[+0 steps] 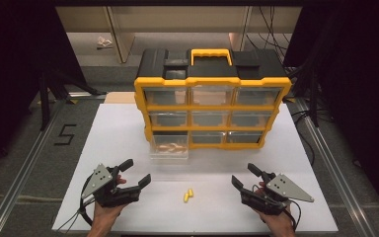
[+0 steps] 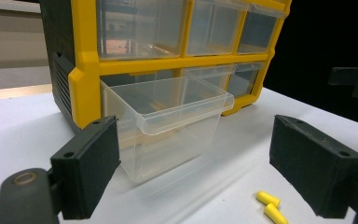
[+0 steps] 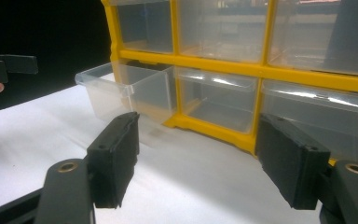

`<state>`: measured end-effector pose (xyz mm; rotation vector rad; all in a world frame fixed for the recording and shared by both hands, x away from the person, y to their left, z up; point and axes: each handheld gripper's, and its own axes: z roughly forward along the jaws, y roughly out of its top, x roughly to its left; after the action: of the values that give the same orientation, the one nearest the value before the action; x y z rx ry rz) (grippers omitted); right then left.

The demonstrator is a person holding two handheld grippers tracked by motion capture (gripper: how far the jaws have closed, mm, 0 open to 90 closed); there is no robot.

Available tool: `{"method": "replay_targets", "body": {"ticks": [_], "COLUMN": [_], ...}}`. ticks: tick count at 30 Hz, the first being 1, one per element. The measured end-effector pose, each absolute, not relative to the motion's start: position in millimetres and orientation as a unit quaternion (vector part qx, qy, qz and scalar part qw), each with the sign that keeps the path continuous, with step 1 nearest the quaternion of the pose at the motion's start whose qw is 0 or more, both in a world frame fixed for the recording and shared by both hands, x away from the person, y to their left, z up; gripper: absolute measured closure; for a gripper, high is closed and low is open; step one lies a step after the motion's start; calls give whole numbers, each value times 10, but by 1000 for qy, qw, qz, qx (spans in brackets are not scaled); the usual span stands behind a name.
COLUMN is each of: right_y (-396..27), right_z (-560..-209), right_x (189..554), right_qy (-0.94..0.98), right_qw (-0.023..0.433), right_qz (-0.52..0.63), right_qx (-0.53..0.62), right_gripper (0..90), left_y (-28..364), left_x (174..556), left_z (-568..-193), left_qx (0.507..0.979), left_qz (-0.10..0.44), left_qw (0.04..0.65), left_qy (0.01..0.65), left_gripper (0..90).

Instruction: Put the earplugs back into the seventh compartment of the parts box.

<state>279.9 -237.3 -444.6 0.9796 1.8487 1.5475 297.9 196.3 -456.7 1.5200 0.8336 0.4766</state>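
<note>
A yellow and black drawer cabinet (image 1: 212,79) with clear drawers stands at the middle of the white table (image 1: 118,128). Its bottom-left drawer (image 1: 169,149) (image 2: 168,126) (image 3: 121,88) is pulled out. Something tan shows in it from above, but I cannot tell what. Two yellow earplugs (image 1: 188,195) (image 2: 270,207) lie side by side on the table in front of the cabinet. My left gripper (image 1: 135,172) (image 2: 196,161) is open, left of the earplugs and facing the drawer. My right gripper (image 1: 245,175) (image 3: 200,158) is open to their right, nothing between its jaws.
The cabinet carries a yellow handle (image 1: 211,54) on top, and its other drawers are pushed in. Metal rails (image 1: 29,153) run along both sides of the table. Shelving (image 1: 177,24) stands behind. Bare white tabletop lies between the grippers and the cabinet.
</note>
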Motion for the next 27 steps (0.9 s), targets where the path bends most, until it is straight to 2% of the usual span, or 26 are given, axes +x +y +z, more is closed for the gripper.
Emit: {"method": "replay_targets", "body": {"ticks": [13, 19, 27], "right_y": [-2365, -2318, -2175], "right_z": [-4434, -4381, -4216], "right_x": [2812, 2828, 2914], "right_qy": [690, 711, 763], "right_qw": [266, 255, 218], "right_qz": [569, 558, 523], "right_qx": [359, 344, 312], "right_gripper": [315, 307, 304], "left_y": [1963, 1966, 1963], "left_x": [2976, 2974, 2974], "left_z": [-4567, -4569, -4572], "left_qx": [662, 662, 663], "left_qz": [208, 208, 208], "left_qw": [622, 621, 621], "left_qy": [363, 363, 363], "left_gripper": [156, 156, 156]}}
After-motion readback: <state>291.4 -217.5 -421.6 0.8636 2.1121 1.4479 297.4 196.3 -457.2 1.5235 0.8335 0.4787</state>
